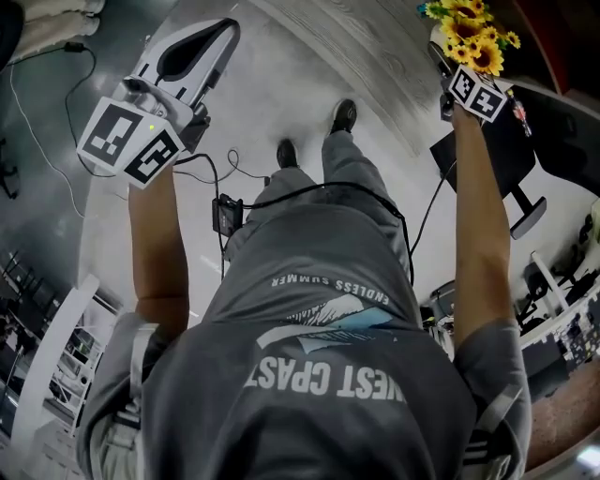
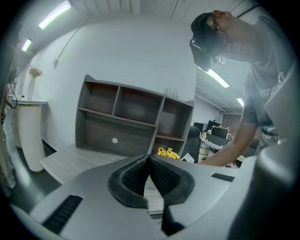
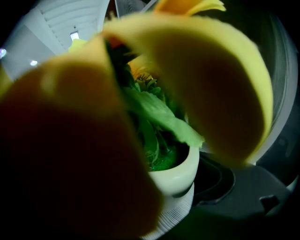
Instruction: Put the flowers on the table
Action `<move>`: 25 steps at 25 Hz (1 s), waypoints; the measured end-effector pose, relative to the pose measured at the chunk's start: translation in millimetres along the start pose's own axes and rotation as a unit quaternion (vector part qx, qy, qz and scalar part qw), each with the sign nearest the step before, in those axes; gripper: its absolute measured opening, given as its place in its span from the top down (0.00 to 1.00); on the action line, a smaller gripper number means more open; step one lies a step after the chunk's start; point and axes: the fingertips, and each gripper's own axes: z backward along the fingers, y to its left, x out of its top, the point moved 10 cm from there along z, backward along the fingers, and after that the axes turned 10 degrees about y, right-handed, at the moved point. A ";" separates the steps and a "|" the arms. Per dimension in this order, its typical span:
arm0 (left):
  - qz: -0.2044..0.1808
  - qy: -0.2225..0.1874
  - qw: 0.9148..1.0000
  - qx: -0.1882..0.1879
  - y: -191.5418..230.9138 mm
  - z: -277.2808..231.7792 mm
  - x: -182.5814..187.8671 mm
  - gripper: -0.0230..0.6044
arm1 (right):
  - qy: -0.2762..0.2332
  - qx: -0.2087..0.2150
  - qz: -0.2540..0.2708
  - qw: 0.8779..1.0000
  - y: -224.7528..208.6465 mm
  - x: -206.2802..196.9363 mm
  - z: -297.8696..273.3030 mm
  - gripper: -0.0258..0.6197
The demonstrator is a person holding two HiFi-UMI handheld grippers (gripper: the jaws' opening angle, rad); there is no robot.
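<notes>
The flowers [image 1: 469, 33] are yellow sunflowers with green leaves in a small white pot [image 3: 178, 171]. My right gripper [image 1: 448, 67] is shut on the pot and holds it at the top right of the head view, over the pale wooden table [image 1: 375, 47]. In the right gripper view, petals [image 3: 211, 84] fill most of the picture and hide the left jaw. My left gripper [image 1: 225, 28] is raised at the upper left, shut and empty. In the left gripper view its pads [image 2: 136, 176] meet, and beyond them lie the table [image 2: 79, 159] and the flowers [image 2: 168, 153].
A grey shelf unit [image 2: 131, 119] stands on the back of the table. A tall white vase [image 2: 30, 136] stands to its left. A black office chair [image 1: 520, 187] is on the right. A cable and box [image 1: 225, 211] lie on the floor by the person's feet.
</notes>
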 end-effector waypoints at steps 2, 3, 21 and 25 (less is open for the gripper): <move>0.000 0.000 1.000 -0.001 0.4 0.1 -0.4 0.94 | 0.009 -0.005 0.004 1.000 -3.2 -4.3 -4.4 0.15; -0.001 0.000 1.000 -0.001 0.8 -0.3 -0.8 0.94 | 0.011 -0.007 0.005 1.000 -4.6 -5.8 -6.0 0.15; -0.015 -0.020 1.000 -0.015 -2.2 2.5 1.7 0.94 | 0.106 -0.034 0.012 0.994 -16.7 -18.1 7.0 0.15; -0.021 -0.030 0.999 -0.015 -8.2 16.0 4.6 0.94 | 0.083 -0.034 -0.007 0.996 -12.1 -15.5 31.6 0.15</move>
